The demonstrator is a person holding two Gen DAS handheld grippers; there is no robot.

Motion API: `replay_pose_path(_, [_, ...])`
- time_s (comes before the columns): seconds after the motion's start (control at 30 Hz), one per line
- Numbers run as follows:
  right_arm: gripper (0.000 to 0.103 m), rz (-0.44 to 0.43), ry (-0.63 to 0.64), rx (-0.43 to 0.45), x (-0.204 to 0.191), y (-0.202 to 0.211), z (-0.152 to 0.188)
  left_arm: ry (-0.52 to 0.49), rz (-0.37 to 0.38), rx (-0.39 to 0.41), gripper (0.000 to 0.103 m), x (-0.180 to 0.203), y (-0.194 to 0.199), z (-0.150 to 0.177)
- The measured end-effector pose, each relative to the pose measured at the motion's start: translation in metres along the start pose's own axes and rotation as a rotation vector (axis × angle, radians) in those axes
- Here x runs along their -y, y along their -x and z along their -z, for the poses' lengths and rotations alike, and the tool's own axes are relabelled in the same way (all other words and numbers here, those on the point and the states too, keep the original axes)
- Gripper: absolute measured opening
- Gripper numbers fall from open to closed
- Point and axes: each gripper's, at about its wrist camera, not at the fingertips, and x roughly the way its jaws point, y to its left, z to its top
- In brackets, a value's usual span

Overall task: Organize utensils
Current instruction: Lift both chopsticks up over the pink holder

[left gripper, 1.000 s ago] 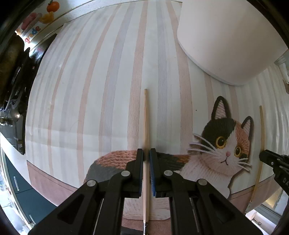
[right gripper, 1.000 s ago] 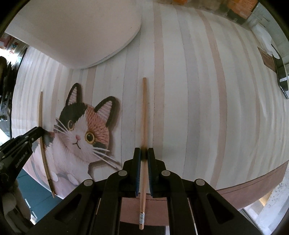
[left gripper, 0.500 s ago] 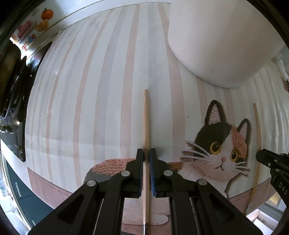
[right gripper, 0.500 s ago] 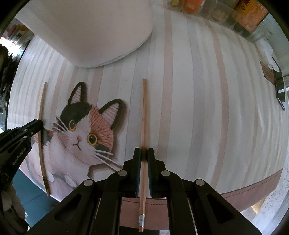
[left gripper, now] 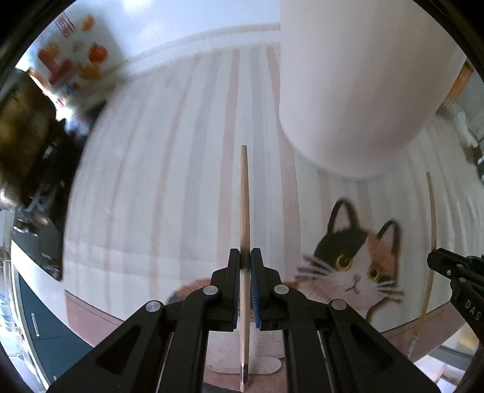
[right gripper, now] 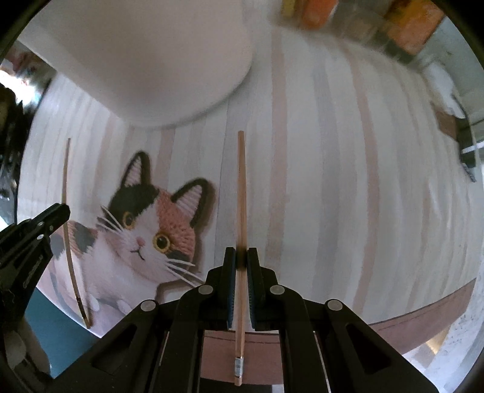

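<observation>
Left wrist view: compared with a second ago, the striped mat (left gripper: pixel 169 187) sits lower and smaller in frame, the white container (left gripper: pixel 357 90) looms larger at upper right, and the far tabletop edge and a fruit-printed sheet (left gripper: pixel 72 63) have come into sight; background is motion-blurred. Right wrist view shows the same change: the cat print (right gripper: pixel 151 232) has shifted up and inward, with more of the mat's brown border (right gripper: pixel 423 317) visible.

Left hand-held gripper (left gripper: pixel 245 263): jaws clamped on the left chopstick (left gripper: pixel 244 193), which runs straight ahead between the pads, its butt end trailing back between the fingers. Right hand-held gripper (right gripper: pixel 241 260): jaws likewise pinched on the right chopstick (right gripper: pixel 241 187), tip pointing ahead, metal-banded butt end behind the pads. Each view catches the other gripper and its chopstick at the frame edge, beside the cat print.

Surface: pastel-striped mat with calico cat on the tabletop. White container stands on the mat ahead of both grippers. Orange and yellow packages (right gripper: pixel 363 15) blurred at the far edge, right view.
</observation>
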Motion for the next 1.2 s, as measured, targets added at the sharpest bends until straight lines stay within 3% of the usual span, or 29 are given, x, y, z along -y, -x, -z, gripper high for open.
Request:
replay_pose_path(0.2, [0.007, -0.006, -0.030, 0.177, 0.002, 0.050, 0.003, 0.016, -0.018, 0.120, 0.004, -0.009, 0.046, -0.012])
replay_pose_path(0.53, [0.007, -0.026, -0.087, 0.400, 0.010, 0.116, 0.006, 0.069, -0.003, 0.236, 0.004, -0.031, 0.087, -0.030])
replay_pose_path(0.9, [0.007, -0.085, -0.167, 0.567, 0.023, 0.175, -0.006, 0.165, 0.133, 0.364, 0.004, -0.056, 0.157, -0.060])
replay_pose_path(1.2, [0.007, -0.214, -0.180, 0.781, 0.021, 0.277, -0.034, 0.192, 0.233, 0.542, 0.004, -0.070, 0.252, -0.093])
